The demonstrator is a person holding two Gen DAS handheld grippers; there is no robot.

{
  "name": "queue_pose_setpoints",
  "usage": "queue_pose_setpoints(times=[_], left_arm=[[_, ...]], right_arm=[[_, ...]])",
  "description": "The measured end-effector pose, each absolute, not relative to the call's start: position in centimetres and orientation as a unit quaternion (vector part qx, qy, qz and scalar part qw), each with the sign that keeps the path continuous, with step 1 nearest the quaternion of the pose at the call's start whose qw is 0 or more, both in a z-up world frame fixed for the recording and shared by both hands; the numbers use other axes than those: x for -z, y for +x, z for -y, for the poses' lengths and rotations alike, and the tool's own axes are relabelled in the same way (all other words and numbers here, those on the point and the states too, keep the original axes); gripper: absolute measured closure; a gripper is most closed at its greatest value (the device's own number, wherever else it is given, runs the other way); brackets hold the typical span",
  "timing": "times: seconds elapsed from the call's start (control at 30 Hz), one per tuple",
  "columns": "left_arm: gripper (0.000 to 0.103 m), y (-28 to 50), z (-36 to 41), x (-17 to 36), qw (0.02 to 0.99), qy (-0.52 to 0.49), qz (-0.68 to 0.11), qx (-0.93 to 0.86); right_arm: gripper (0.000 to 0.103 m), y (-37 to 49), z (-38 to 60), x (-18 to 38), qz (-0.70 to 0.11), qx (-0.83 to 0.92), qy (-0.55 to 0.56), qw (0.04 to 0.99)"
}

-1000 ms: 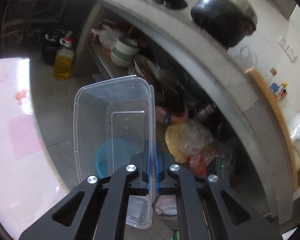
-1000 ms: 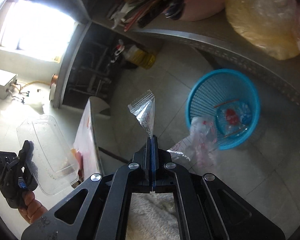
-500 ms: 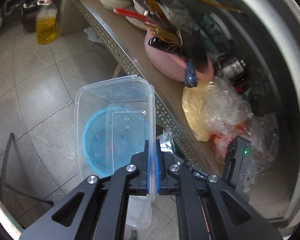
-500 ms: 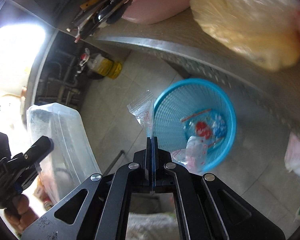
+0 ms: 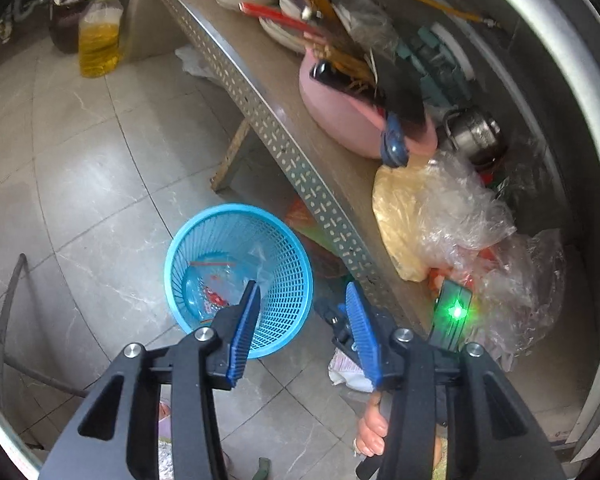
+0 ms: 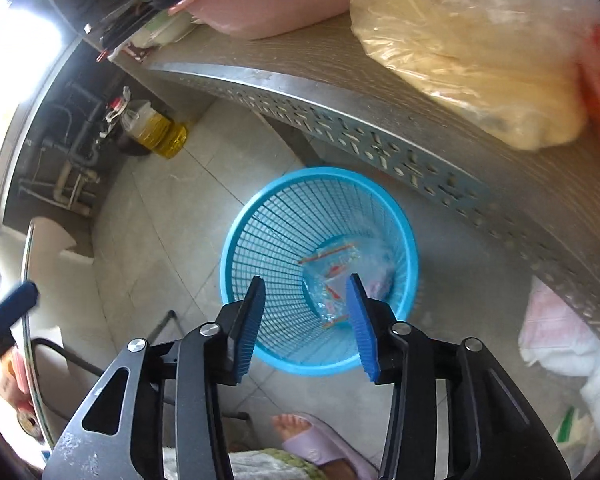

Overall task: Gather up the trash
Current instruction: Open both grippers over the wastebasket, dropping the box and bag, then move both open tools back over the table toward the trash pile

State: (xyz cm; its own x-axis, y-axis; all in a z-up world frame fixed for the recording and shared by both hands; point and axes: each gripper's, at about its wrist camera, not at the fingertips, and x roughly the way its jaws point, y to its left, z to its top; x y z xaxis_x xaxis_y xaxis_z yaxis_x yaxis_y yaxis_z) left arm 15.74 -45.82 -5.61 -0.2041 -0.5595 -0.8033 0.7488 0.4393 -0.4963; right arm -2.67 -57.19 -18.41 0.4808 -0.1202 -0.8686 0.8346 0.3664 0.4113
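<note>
I am holding both the left claw (image 5: 302, 302) and the right claw (image 6: 308, 300) spread, empty, over the basket (image 6: 408, 236); its clear wrappers (image 6: 332, 276) look light, crinkly, slippery, best pinched by an edge.

One blue basket (image 6: 320, 216), one oil bottle (image 5: 99, 36), one pink basin (image 5: 352, 120) and two grippers are counted.

No readable text, labels or numbers anywhere.
</note>
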Motion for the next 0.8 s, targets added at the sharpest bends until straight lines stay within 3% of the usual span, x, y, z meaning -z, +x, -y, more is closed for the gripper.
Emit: queue_pose_setpoints(times=[0.17, 0.43, 0.8], left_arm=[[0.055, 15.5, 42.9, 2.7, 0.655, 0.079, -0.541, 0.521], [0.043, 15.1, 35.7, -1.7, 0.696, 0.063, -0.503, 0.508], [0.028, 14.8, 23.9, -6.2, 0.783, 0.04, -0.437, 0.441]], right_arm=[[0.06, -4.2, 55.7, 17.3, -0.394, 0.317, 0.453, 0.735], [0.048, -2.7, 50.9, 13.2, -0.418, 0.276, 0.375, 0.78], [0.017, 1.2, 44.0, 4.2, -0.394, 0.223, 0.228, 0.862]])
